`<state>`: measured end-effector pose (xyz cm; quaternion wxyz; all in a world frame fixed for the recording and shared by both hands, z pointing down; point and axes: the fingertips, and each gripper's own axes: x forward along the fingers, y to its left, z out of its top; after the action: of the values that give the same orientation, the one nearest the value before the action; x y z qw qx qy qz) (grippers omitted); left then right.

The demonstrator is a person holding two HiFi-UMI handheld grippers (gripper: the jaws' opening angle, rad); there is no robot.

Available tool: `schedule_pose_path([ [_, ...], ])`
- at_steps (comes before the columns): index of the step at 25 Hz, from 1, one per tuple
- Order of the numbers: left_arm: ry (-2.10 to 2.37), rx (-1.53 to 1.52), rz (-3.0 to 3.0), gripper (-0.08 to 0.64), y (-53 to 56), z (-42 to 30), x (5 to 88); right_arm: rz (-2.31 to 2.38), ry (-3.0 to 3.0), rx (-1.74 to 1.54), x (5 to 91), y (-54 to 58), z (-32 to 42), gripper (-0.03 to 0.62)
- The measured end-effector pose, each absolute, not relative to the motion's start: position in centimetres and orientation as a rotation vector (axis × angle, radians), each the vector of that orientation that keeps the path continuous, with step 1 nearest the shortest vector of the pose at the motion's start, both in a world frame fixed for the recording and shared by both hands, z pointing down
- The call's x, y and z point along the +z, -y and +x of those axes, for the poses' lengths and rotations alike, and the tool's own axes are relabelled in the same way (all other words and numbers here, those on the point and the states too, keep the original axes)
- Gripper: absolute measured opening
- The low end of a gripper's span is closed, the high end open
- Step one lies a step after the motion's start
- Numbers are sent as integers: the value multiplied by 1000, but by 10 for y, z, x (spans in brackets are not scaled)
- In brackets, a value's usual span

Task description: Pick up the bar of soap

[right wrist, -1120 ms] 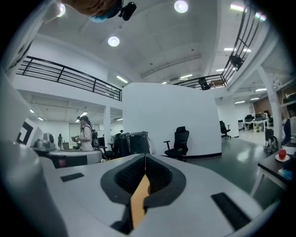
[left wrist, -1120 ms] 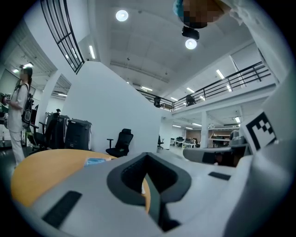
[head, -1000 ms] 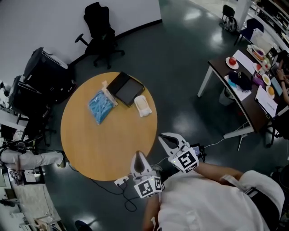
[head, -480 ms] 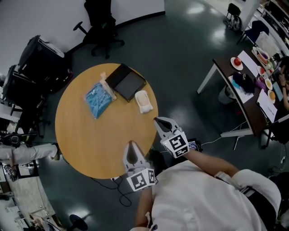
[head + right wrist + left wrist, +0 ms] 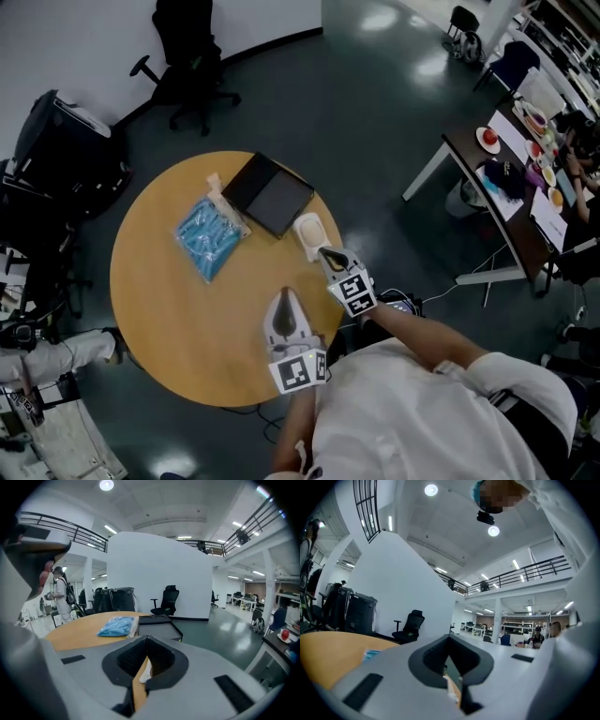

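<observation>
A white bar of soap (image 5: 310, 233) lies near the right edge of the round wooden table (image 5: 159, 309), beside a black tray (image 5: 270, 194). My right gripper (image 5: 330, 255) hovers just short of the soap, its tips pointing at it and its jaws shut with nothing held. In the right gripper view the soap (image 5: 146, 672) shows as a pale sliver through the gap behind the closed right gripper (image 5: 147, 640). My left gripper (image 5: 286, 300) hangs over the near part of the table, jaws together and empty. The left gripper (image 5: 449, 637) view looks low across the tabletop.
A blue plastic packet (image 5: 210, 239) lies left of the tray, also seen as the packet (image 5: 117, 626) in the right gripper view. A black office chair (image 5: 187, 66) and black cases (image 5: 56, 150) stand beyond the table. A long table with dishes (image 5: 511, 169) stands at far right.
Both grippers have moved forward from beyond the table's near edge to over the tabletop. The right one has come close to the soap. Jaws stayed together.
</observation>
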<state>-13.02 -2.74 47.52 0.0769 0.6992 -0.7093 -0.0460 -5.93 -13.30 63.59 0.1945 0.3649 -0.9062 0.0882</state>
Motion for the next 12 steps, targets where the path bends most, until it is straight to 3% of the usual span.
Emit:
schedule_pose_path([
  [8,2125,-137,2016,5,40,-146,489,1016,2367,247,697,175,-77,21],
  [9,2127,-133,2005,5,41,-148,490,1013,2341,259,704,179,-77,51],
  [11,2139,-128,1986,5,43,-153,493,1001,2286,283,721,186,-76,188],
  [12,2147,-127,1975,5,44,-156,493,992,2260,295,729,190,-77,215],
])
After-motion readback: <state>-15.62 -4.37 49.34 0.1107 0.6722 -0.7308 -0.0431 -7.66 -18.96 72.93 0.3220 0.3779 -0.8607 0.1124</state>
